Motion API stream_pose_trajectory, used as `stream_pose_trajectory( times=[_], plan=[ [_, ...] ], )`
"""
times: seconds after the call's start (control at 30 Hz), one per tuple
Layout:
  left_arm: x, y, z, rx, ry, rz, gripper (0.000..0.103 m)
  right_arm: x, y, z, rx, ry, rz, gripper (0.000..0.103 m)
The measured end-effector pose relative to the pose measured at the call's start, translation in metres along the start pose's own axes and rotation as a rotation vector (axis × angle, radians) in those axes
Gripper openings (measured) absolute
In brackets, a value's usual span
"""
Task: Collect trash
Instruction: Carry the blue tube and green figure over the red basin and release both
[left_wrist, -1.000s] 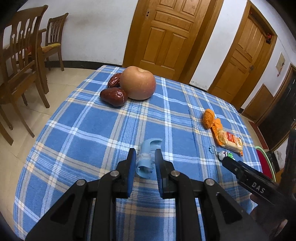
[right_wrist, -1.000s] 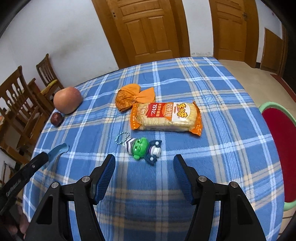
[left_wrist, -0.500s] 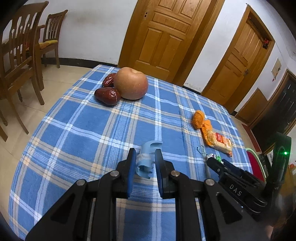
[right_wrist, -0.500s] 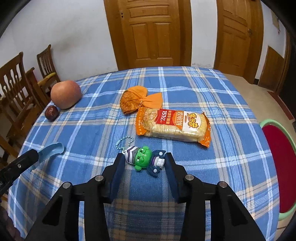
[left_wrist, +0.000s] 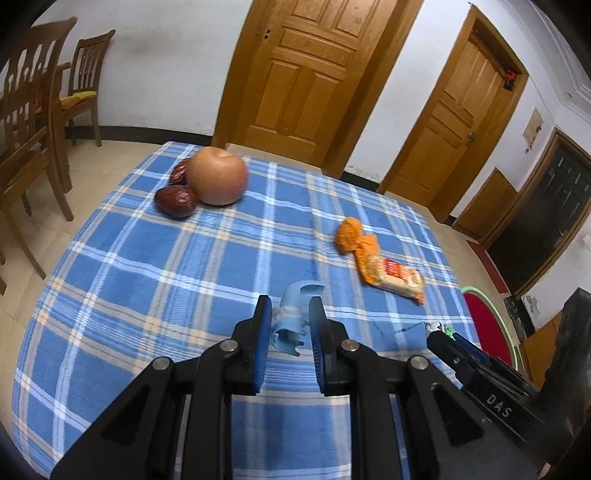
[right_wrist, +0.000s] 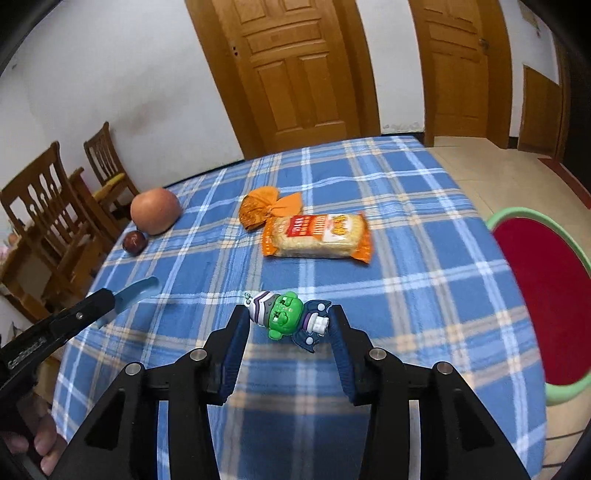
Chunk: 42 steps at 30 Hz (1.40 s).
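My left gripper (left_wrist: 290, 321) is shut on a light blue plastic piece (left_wrist: 293, 317) and holds it above the blue plaid tablecloth (left_wrist: 147, 273); it also shows in the right wrist view (right_wrist: 135, 291). My right gripper (right_wrist: 290, 319) is shut on a green toy keychain (right_wrist: 286, 319), lifted off the cloth. An orange snack packet (right_wrist: 317, 236) and a crumpled orange wrapper (right_wrist: 264, 206) lie beyond it on the table.
An apple (left_wrist: 218, 175) and two red dates (left_wrist: 175, 201) sit at the far left of the table. Wooden chairs (left_wrist: 33, 122) stand left of it. A red stool with a green rim (right_wrist: 543, 273) stands at the right. Wooden doors are behind.
My right gripper has closed on the green toy keychain and lifted it off the cloth. My left gripper has kept hold of the blue piece and shifted a little.
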<state>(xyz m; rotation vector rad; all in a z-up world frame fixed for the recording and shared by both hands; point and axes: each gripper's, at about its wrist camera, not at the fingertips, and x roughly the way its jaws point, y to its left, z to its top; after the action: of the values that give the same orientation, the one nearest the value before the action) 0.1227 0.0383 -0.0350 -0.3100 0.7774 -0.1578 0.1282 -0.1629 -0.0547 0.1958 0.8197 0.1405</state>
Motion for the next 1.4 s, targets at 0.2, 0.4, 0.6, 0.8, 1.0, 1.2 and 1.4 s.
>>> stream_pose_trajectory(
  times=[0.2,0.4,0.6,0.8,1.0,1.2,1.4],
  plan=[
    [-0.005,-0.028,-0.003,0.041,0.000,-0.029,0.020,-0.030,-0.023,-0.003,0.033,-0.040,-0.005,0.044],
    [-0.005,-0.057,-0.006,0.079,0.010,-0.052,0.020,-0.052,-0.047,-0.007,0.064,-0.066,-0.007,0.044],
    [-0.002,-0.090,-0.009,0.116,0.029,-0.093,0.020,-0.075,-0.078,-0.007,0.110,-0.111,-0.023,0.044],
    [0.006,-0.122,-0.012,0.179,0.045,-0.120,0.020,-0.092,-0.116,-0.008,0.179,-0.144,-0.054,0.045],
    [0.015,-0.150,-0.013,0.223,0.056,-0.157,0.020,-0.097,-0.157,-0.013,0.254,-0.154,-0.102,0.045],
    [0.029,-0.179,-0.008,0.249,0.077,-0.196,0.020,-0.093,-0.189,-0.014,0.299,-0.146,-0.141,0.045],
    [0.050,-0.210,-0.005,0.288,0.098,-0.211,0.020,-0.087,-0.212,-0.016,0.307,-0.136,-0.174,0.046]
  ],
)
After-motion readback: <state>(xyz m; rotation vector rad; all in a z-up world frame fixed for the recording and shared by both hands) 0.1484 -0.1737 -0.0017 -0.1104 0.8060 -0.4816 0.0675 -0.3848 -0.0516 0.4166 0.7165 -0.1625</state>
